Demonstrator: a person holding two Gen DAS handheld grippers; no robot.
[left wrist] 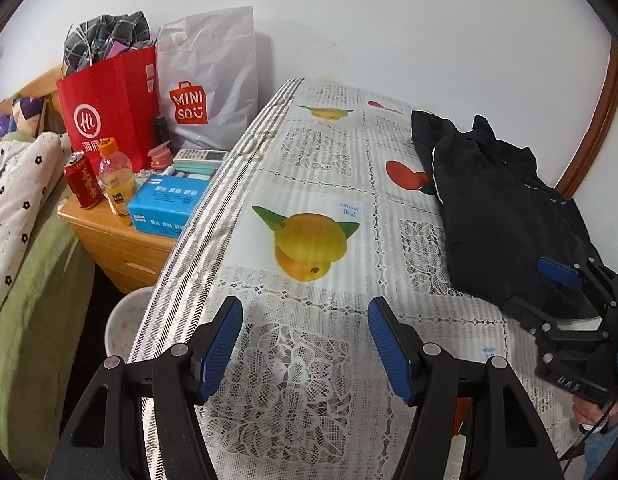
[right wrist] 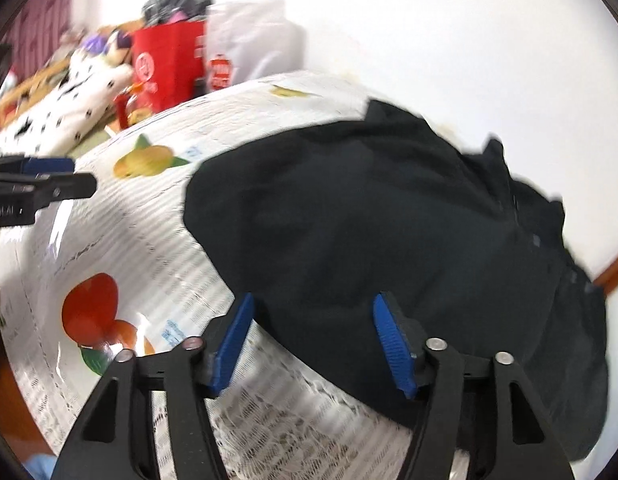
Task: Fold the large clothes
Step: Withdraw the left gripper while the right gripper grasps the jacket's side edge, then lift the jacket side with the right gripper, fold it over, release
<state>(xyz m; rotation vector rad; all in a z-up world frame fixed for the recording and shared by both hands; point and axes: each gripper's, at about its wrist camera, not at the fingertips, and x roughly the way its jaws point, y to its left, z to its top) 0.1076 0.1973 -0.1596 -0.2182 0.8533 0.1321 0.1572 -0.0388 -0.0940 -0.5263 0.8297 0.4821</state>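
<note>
I see the black garment heaped at the counter's right end, its near hem between my right gripper's wide jaws, while my left gripper hangs wide over bare cloth.

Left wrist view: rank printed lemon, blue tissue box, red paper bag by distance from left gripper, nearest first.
From the left gripper:
1. Printed lemon, straight ahead on the tablecloth.
2. Blue tissue box, ahead-left on the wooden nightstand.
3. Red paper bag, farther back-left, near the wall.
</note>
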